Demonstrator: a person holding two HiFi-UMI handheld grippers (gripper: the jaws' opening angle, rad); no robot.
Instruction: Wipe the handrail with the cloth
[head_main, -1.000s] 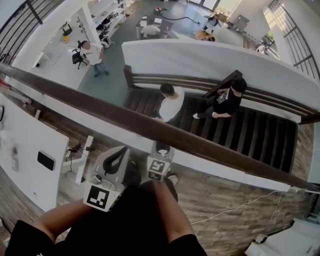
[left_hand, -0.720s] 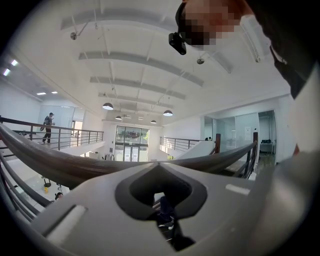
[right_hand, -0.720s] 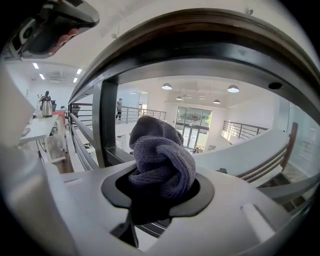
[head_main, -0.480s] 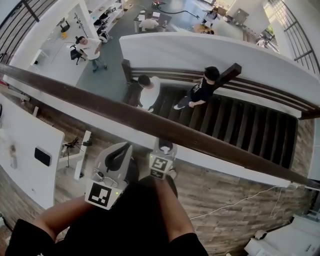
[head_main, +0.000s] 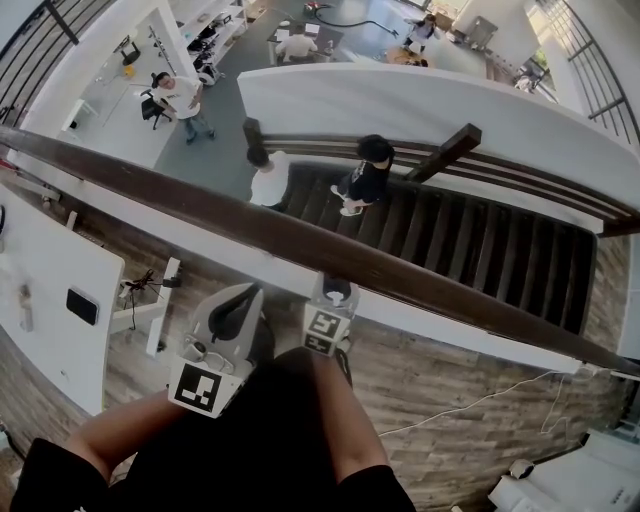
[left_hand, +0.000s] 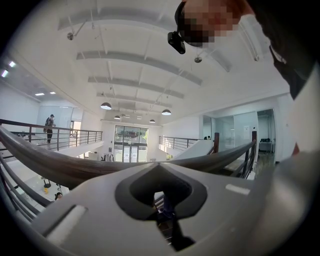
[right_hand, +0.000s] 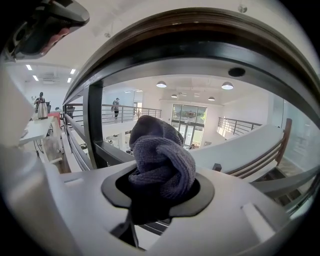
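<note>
The dark wooden handrail runs slantwise from upper left to lower right in the head view. My right gripper sits just below its near side, shut on a bunched grey-purple knit cloth. In the right gripper view the handrail arcs closely over the cloth; whether they touch is unclear. My left gripper hangs to the left, short of the rail and shut with nothing in it. In the left gripper view the handrail crosses just beyond the left gripper.
Beyond the rail a dark staircase drops away, with two people walking on it. A white desk stands at the left on the wood-plank floor. A black railing post stands left of the cloth.
Both grippers stay almost where they were, the right one edging slightly right. The two people on the stairs have walked down toward the left.
</note>
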